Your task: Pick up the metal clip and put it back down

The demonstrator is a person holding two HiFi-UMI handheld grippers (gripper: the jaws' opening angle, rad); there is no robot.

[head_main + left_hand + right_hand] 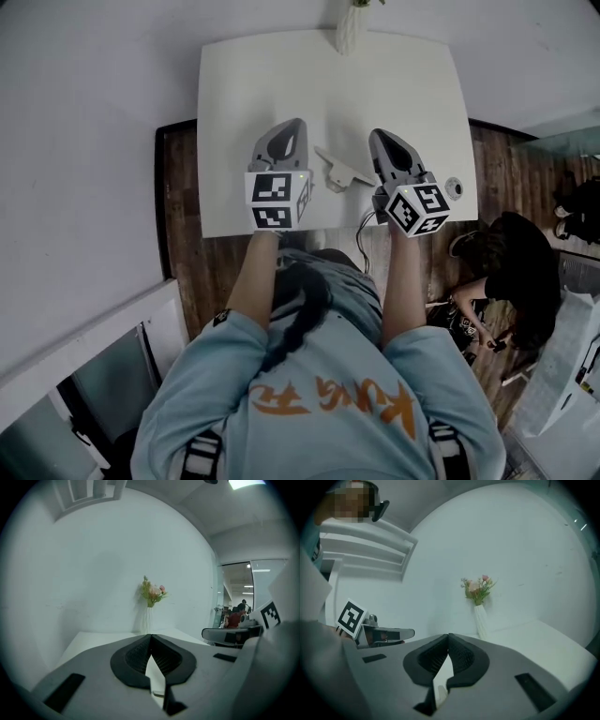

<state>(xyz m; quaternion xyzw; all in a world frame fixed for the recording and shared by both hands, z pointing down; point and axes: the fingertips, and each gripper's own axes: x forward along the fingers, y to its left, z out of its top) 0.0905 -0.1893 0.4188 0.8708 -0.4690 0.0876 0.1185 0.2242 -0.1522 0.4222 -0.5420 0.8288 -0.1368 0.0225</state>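
Observation:
A pale metal clip (pixel 338 171) lies on the white table (pixel 244 94), between my two grippers and touching neither. To its left, my left gripper (pixel 292 125) is shut with nothing in it; its jaws meet at the tip in the left gripper view (pixel 150 635). To the clip's right, my right gripper (pixel 380 136) is also shut and empty, the jaws touching at the tip in the right gripper view (pixel 448 635). Both grippers point toward the far edge of the table. Neither gripper view shows the clip.
A white vase (pixel 352 28) with flowers (pixel 152 592) stands at the table's far edge against the wall. A small round object (pixel 454 187) sits near the table's right edge. A person (pixel 511 272) crouches on the wooden floor to the right.

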